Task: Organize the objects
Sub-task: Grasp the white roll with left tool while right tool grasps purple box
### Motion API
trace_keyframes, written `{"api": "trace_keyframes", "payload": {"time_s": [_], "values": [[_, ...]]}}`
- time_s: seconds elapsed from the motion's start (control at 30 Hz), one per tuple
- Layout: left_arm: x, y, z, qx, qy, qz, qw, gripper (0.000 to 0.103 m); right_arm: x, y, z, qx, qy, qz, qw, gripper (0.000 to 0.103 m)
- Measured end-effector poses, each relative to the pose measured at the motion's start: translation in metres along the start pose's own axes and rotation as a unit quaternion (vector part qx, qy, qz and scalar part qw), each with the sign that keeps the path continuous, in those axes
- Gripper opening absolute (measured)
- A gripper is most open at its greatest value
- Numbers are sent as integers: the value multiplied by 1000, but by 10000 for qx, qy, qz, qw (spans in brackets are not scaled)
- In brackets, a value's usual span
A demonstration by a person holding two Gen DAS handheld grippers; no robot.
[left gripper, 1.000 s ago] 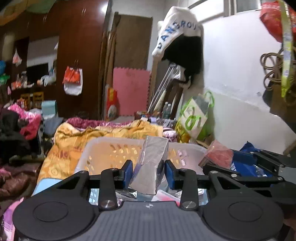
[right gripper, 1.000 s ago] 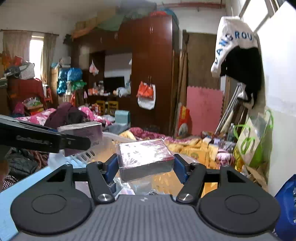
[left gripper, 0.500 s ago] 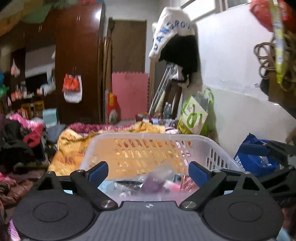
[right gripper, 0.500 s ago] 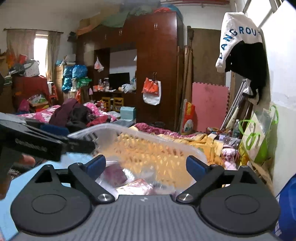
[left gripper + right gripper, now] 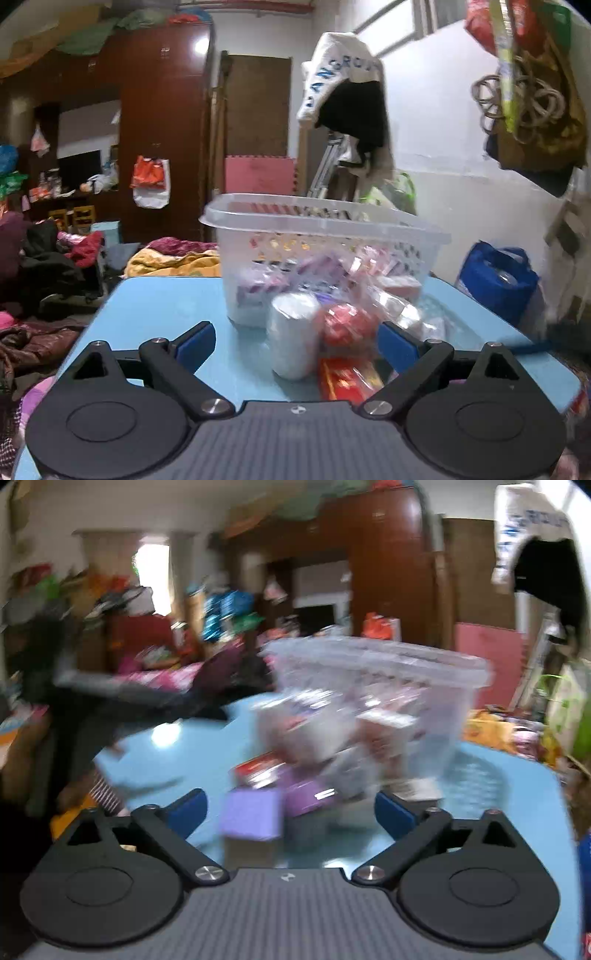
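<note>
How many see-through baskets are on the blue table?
1. The clear plastic basket stands at the far middle of the blue table, behind loose packets. None looks hidden.

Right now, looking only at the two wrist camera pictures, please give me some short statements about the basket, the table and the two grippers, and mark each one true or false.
1. The clear plastic basket stands on the light blue table. True.
2. The basket is empty. False: packets and small boxes show through its walls.
3. The left gripper is clamped on a white roll. False: its jaws stand wide; the white roll stands on the table, untouched.
4. A purple box lies on the table before the right gripper. True.
5. The right gripper holds that box. False: its jaws are closing, but the pads do not touch it.
</note>
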State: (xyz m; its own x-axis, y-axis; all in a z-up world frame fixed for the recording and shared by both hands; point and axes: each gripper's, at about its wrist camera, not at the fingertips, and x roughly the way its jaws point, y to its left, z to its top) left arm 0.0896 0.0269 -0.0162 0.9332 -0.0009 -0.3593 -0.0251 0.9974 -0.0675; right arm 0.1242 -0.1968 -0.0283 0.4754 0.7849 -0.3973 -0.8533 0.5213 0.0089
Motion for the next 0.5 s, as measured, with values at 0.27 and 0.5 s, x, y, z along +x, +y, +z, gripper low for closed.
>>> {"api": "trace_keyframes", "payload": {"time_s": [0.27,0.5], "values": [[49,15,3,-341,484,-25,9982,94,33,13,-2,-359,372,-20,9987,45],[76,19,3,-531,636,236,9963,64,13,20,-11,-342,60,25,9994,43]]}}
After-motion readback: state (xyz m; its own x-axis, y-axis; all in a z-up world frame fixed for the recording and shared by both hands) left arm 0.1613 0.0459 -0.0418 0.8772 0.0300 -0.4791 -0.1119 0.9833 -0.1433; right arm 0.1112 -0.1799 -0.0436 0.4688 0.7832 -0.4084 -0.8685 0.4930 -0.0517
